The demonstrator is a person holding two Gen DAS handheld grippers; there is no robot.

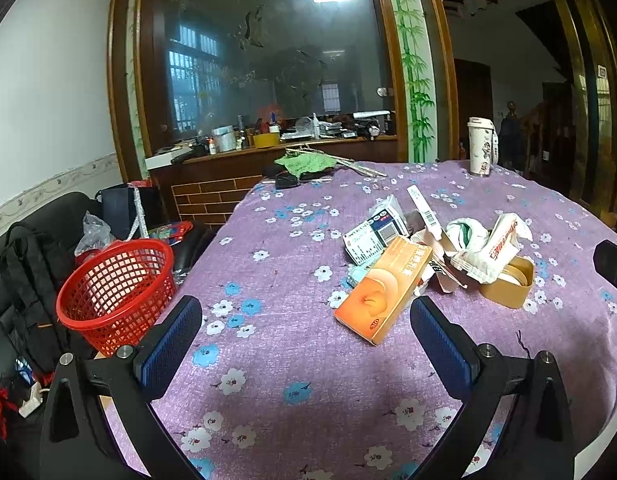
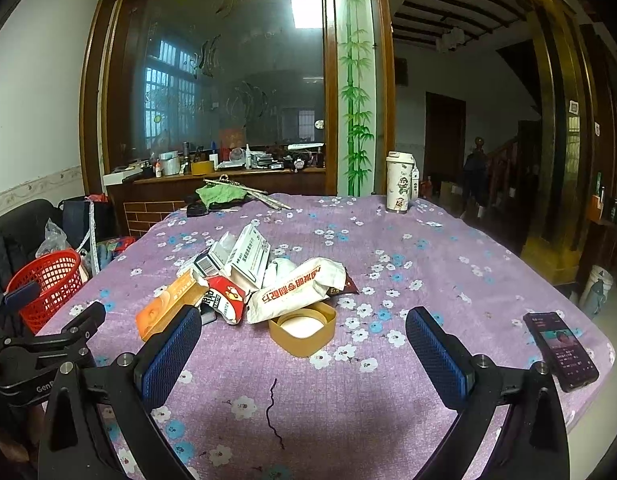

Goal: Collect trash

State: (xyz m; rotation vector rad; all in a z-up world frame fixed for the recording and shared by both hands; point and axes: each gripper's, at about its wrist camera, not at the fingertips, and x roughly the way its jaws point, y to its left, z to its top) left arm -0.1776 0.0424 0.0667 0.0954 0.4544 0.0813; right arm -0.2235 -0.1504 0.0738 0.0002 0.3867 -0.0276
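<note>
A lived-in home dining room: a table under a purple floral cloth, a black sofa beside it, a wood-framed etched glass partition, bamboo-painted panel and cluttered wooden counter behind.

Purple tablecloth with white and blue flowers, red mesh basket, orange box, possibly tan tub

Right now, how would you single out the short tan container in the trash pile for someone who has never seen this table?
Start at the purple floral tablecloth and find the litter heap near its middle. At the heap's near edge, just under a crumpled white wrapper with red lettering, sits the tan container. Unlike the flat cartons and wrappers around it, it is a squat, rounded, open-topped tub with a white inside.
</note>
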